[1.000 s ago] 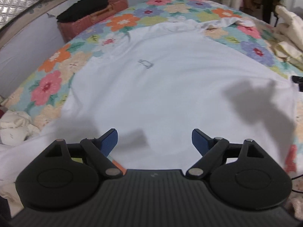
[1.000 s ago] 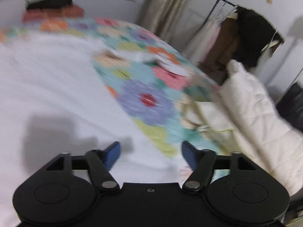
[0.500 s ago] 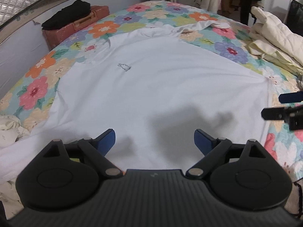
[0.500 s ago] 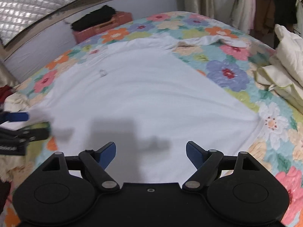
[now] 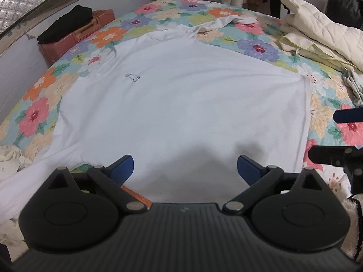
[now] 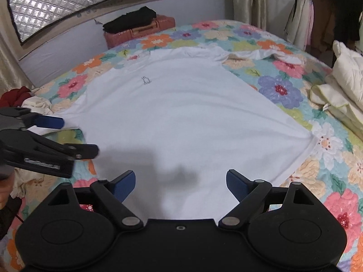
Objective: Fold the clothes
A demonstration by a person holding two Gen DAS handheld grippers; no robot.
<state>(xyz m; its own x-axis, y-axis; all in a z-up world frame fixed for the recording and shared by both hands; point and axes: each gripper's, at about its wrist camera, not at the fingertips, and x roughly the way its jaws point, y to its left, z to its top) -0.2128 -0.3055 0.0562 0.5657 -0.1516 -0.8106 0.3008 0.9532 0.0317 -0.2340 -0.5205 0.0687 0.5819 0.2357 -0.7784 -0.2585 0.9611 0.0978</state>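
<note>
White T-shirt (image 5: 181, 104) lies flat on the floral quilt (image 5: 36, 113). We've swung both views back onto it w/ left gripper (image 5: 185, 166) & right gripper (image 6: 180, 180) wide, empty, above hem — ready to grab, prob.

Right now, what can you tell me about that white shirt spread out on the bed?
The white T-shirt lies flat, front up, on the flowered quilt, hem nearest the cameras, collar toward the far side. It looks like soft cotton, mostly smooth, with faint creases. A tiny dark outline drawing marks the chest. One sleeve trails out rumpled at the far right. Both tongs are open; neither holds it.
</note>
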